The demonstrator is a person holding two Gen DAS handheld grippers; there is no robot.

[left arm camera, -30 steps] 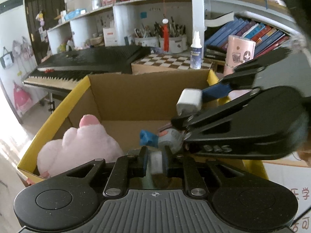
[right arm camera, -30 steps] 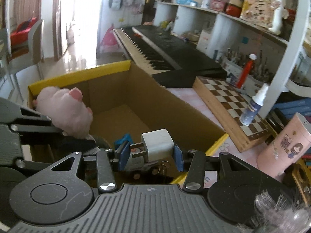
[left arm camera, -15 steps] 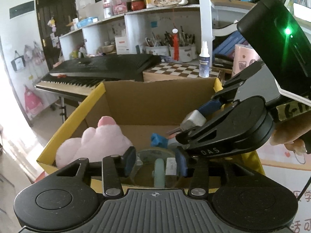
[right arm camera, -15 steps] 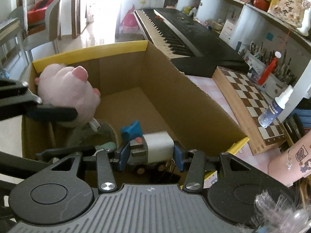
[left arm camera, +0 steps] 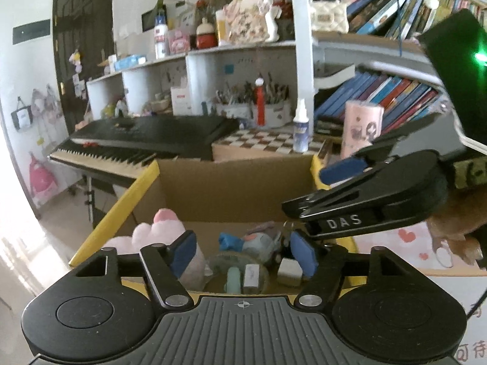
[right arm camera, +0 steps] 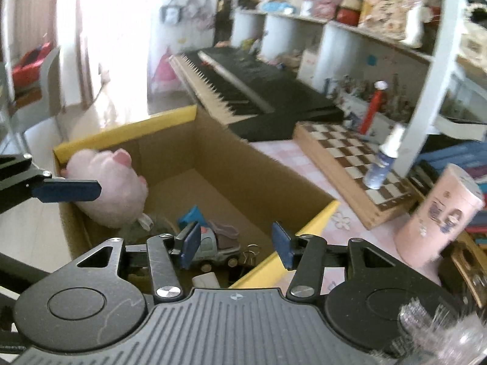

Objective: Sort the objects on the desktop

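A cardboard box (left arm camera: pixel 231 182) with yellow flaps holds a pink plush pig (left arm camera: pixel 143 237), a grey toy truck (right arm camera: pixel 217 245), a tape roll (left arm camera: pixel 237 270) and a white charger (left arm camera: pixel 289 271). The charger also shows in the right wrist view (right arm camera: pixel 207 279), lying by the truck. My left gripper (left arm camera: pixel 243 254) is open and empty above the box's near edge. My right gripper (right arm camera: pixel 236 243) is open and empty above the box's right side; it also shows in the left wrist view (left arm camera: pixel 344 173).
A chessboard (right arm camera: pixel 356 164) with a spray bottle (right arm camera: pixel 382 164) lies right of the box. A pink cup (right arm camera: pixel 438 222) stands nearer. A keyboard piano (right arm camera: pixel 243 88) sits behind. Shelves with books and pen pots line the back.
My right gripper opened and let go of the white charger, which now lies in the box. My left gripper opened wide, released its item and pulled back and up.
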